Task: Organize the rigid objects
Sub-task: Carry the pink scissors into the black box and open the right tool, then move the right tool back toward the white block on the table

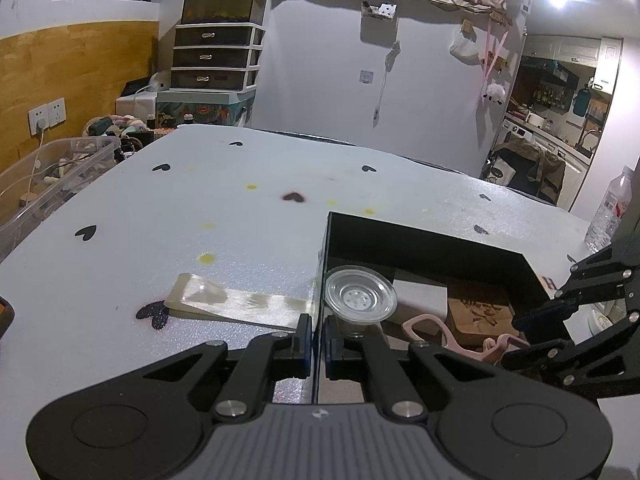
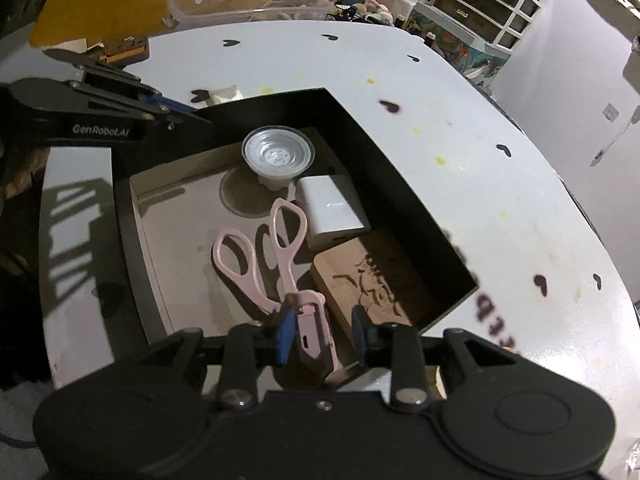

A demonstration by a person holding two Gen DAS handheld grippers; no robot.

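A black open box (image 2: 400, 184) sits on the white table. Inside lie pink scissors (image 2: 260, 256), a clear plastic cup (image 2: 278, 156), a white block (image 2: 334, 210) and a carved wooden block (image 2: 372, 284). My left gripper (image 1: 318, 336) is shut on the box's left wall, one finger inside and one outside. My right gripper (image 2: 322, 332) hangs over the box's near end with its jaws apart. The scissors' pink blade cover lies between them, touching the blue left pad, with a gap to the right finger. In the left wrist view the right gripper (image 1: 516, 338) reaches in from the right.
A clear plastic wedge (image 1: 236, 300) lies on the table (image 1: 160, 220) left of the box. A clear storage bin (image 1: 52, 176) stands off the table's left side, and a water bottle (image 1: 608, 212) stands at the far right. Drawers and clutter stand behind.
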